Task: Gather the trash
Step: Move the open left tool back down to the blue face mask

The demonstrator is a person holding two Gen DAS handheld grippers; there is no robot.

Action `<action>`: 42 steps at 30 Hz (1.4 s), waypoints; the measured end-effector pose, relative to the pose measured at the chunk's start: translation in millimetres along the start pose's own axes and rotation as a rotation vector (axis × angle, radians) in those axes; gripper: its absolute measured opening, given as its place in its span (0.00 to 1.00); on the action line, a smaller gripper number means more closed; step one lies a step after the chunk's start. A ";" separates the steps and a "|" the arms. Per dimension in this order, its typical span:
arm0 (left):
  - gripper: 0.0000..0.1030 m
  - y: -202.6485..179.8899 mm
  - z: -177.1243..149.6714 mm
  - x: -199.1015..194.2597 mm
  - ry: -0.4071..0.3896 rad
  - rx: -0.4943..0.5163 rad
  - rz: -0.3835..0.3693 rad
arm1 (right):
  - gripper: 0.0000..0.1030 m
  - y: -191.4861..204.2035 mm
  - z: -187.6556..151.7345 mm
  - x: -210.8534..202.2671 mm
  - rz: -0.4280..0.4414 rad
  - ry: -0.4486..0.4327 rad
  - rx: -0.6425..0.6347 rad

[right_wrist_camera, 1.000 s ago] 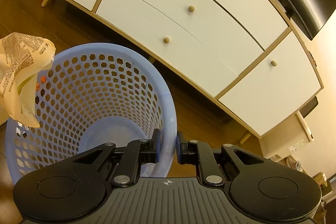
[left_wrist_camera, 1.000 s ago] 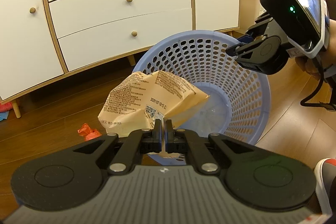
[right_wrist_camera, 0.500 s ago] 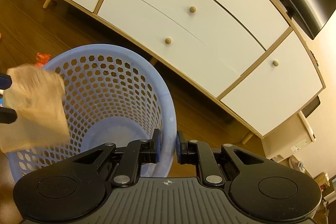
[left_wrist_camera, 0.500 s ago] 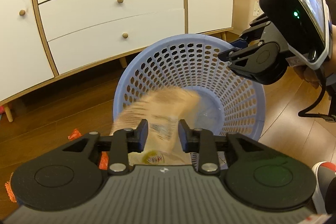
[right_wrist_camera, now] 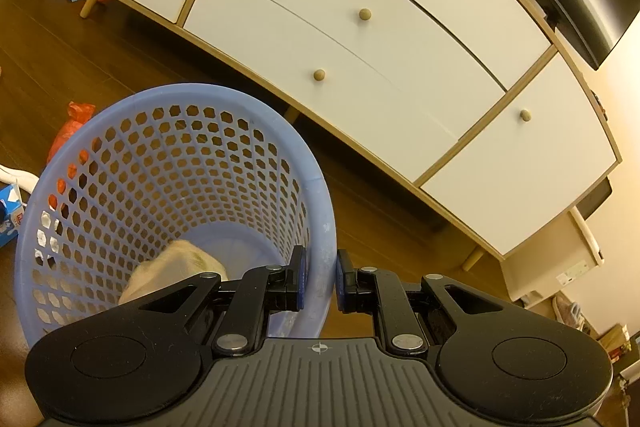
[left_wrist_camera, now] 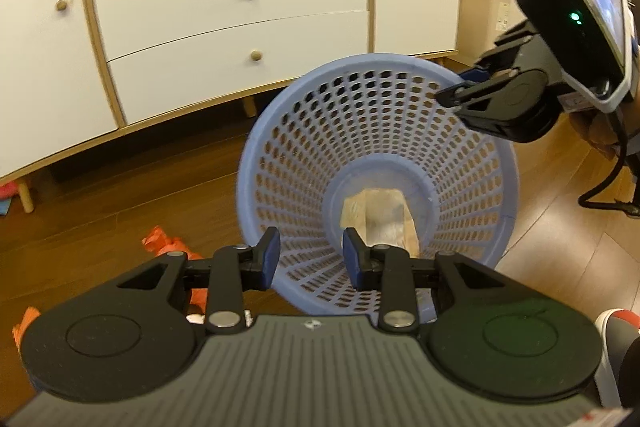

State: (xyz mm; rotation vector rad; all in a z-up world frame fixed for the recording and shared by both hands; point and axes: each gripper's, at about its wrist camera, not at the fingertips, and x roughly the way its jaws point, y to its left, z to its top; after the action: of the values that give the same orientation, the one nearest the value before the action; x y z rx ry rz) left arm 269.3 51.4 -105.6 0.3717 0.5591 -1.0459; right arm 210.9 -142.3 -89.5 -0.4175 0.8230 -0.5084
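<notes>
Left gripper (left_wrist_camera: 310, 259) up over the mouth of the pale blue perforated plastic basket (left_wrist_camera: 472, 187), fingers spread wide with nothing between them. Down on the basket's solid floor lies the crumpled tan paper snack bag (left_wrist_camera: 378, 213), blurred, its print unreadable from here. The right gripper (left_wrist_camera: 456, 91) shows in this view too, biting the far rim.

Over to the right wrist view: the right gripper (right_wrist_camera: 319, 281) has its fingers narrow, clamped on the basket (right_wrist_camera: 168, 163) rim, one blue pad inside the wall, one outside. From this side the tan bag (right_wrist_camera: 176, 265) is only partly seen, its lower end cut off behind the gripper's black linkage. Through the basket's holes and beyond its left edge sits an orange crumpled plastic wrapper (right_wrist_camera: 70, 125) on the dark wooden floor (right_wrist_camera: 100, 47). A blue-and-white carton (right_wrist_camera: 9, 215) is clipped by the left edge, too cropped to read.

Back on the left wrist view, that orange wrapper (left_wrist_camera: 164, 245) lies on the floor (left_wrist_camera: 120, 195) just left of the basket, part of it hidden behind the left gripper's arm; another orange scrap (left_wrist_camera: 24, 321) peeks out at the lower left, mostly covered. A shoe tip (left_wrist_camera: 616, 323) is cut off at the bottom right.

The white sideboard with round wooden knobs (left_wrist_camera: 224, 11) stands behind the basket, with a strip of bare floor between them. Right of the basket the floor is lighter and open.
</notes>
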 end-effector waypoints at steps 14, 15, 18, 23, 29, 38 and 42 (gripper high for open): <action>0.29 46.2 -27.1 -18.1 0.065 -0.121 0.136 | 0.11 -0.5 -1.3 0.6 -0.001 -0.001 0.002; 0.29 49.2 -28.4 -19.0 0.068 -0.128 0.145 | 0.11 -0.3 -1.3 0.6 0.000 -0.001 0.002; 0.29 59.1 -33.5 -21.9 0.077 -0.153 0.179 | 0.11 0.2 -1.2 0.1 0.001 -0.002 0.001; 0.29 76.8 -42.8 -26.8 0.093 -0.197 0.228 | 0.11 0.2 -1.1 -0.4 0.003 -0.005 -0.005; 0.31 92.1 -62.8 -42.4 0.110 -0.241 0.299 | 0.10 -0.6 -1.7 -0.8 0.007 -0.007 -0.011; 0.31 130.2 -169.2 -96.4 0.258 -0.514 0.517 | 0.10 -2.9 -2.7 0.0 0.012 -0.008 -0.012; 0.32 132.2 -201.4 -98.1 0.326 -0.532 0.562 | 0.10 -1.5 -2.3 0.4 0.010 -0.007 -0.011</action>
State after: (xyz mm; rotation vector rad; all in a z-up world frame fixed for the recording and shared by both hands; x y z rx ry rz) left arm 297.7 290.1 -205.2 0.2040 0.9315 -0.2711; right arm 209.0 -144.1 -90.3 -0.4254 0.8210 -0.4930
